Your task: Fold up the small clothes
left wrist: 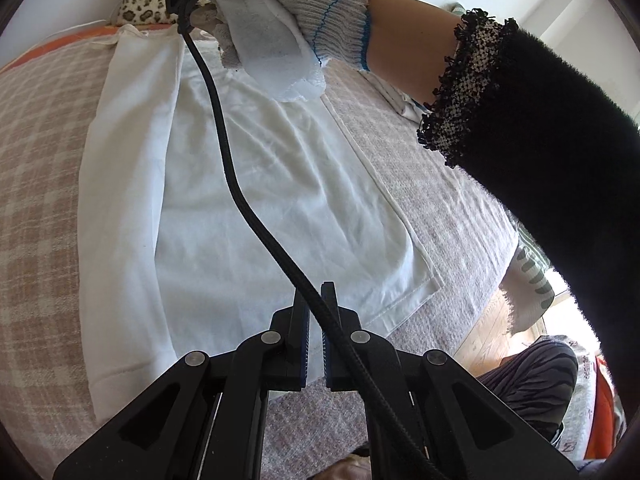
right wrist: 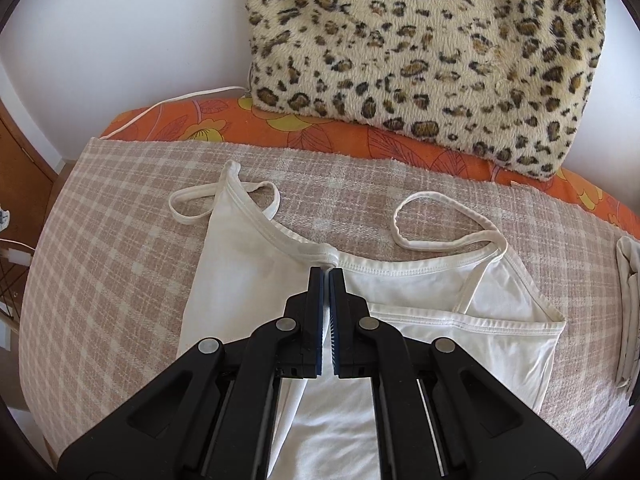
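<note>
A white camisole top [left wrist: 248,184] lies flat on a checked blanket [left wrist: 36,168], its left side folded over lengthwise. In the right wrist view the camisole [right wrist: 248,264] shows its neckline and two thin straps [right wrist: 432,220]. My right gripper [right wrist: 326,274] is shut on the neckline hem at the middle, where the cloth bunches. My left gripper [left wrist: 316,292] hovers above the hem end of the top, jaws nearly closed, holding nothing; a black cable [left wrist: 224,136] runs across it. The gloved hand [left wrist: 288,12] holds the right gripper at the far end.
A leopard-print cushion [right wrist: 432,48] sits on an orange floral sheet [right wrist: 320,128] behind the blanket. Folded pale cloth [right wrist: 628,304] lies at the right edge. A white wall [right wrist: 120,32] is behind. Wooden floor [left wrist: 496,332] shows past the bed edge.
</note>
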A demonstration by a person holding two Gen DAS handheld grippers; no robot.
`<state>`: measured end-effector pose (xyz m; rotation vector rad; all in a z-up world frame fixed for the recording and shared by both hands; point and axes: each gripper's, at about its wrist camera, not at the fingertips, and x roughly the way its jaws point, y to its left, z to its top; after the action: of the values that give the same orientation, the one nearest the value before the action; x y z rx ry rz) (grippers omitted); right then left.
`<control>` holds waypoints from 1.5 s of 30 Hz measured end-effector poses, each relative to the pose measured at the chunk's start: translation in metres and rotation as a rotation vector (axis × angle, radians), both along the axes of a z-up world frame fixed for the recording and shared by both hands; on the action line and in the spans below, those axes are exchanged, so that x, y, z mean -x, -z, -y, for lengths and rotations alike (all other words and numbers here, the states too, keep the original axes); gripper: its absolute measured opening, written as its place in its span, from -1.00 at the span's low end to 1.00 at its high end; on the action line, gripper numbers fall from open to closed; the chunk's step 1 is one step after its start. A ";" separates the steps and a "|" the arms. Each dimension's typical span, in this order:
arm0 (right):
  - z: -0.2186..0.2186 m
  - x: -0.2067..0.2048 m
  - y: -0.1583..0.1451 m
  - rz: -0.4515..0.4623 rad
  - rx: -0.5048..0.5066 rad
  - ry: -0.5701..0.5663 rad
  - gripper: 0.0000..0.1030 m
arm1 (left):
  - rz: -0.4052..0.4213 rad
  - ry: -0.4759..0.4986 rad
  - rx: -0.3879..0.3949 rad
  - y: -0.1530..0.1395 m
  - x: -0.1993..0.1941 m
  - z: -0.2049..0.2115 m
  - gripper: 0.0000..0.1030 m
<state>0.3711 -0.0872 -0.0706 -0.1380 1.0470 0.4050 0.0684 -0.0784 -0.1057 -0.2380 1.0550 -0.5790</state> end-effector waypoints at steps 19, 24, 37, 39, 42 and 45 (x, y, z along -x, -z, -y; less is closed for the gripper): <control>0.086 0.110 -0.054 -0.047 -0.243 0.003 -0.16 | 0.186 -0.038 -0.183 -0.030 0.064 -0.088 -0.29; 0.105 0.184 -0.043 -0.105 -0.290 -0.034 -0.16 | 0.250 -0.017 -0.275 -0.034 0.067 -0.079 -0.29; 0.083 0.290 0.029 -0.315 -0.453 -0.157 -0.16 | 0.210 -0.319 -0.196 -0.048 0.035 -0.154 -0.29; 0.077 0.297 0.032 -0.322 -0.445 -0.176 -0.16 | 0.178 -0.341 -0.171 -0.043 0.031 -0.162 -0.29; 0.068 0.311 0.030 -0.282 -0.388 -0.212 -0.16 | 0.135 -0.355 -0.149 -0.036 0.029 -0.167 -0.29; 0.060 0.317 0.033 -0.271 -0.356 -0.236 -0.17 | 0.125 -0.353 -0.148 -0.034 0.028 -0.166 -0.29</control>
<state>0.0543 -0.1470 -0.1032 0.1169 1.2110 0.8342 0.0401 0.0872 -0.0720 -0.2476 0.9031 -0.1934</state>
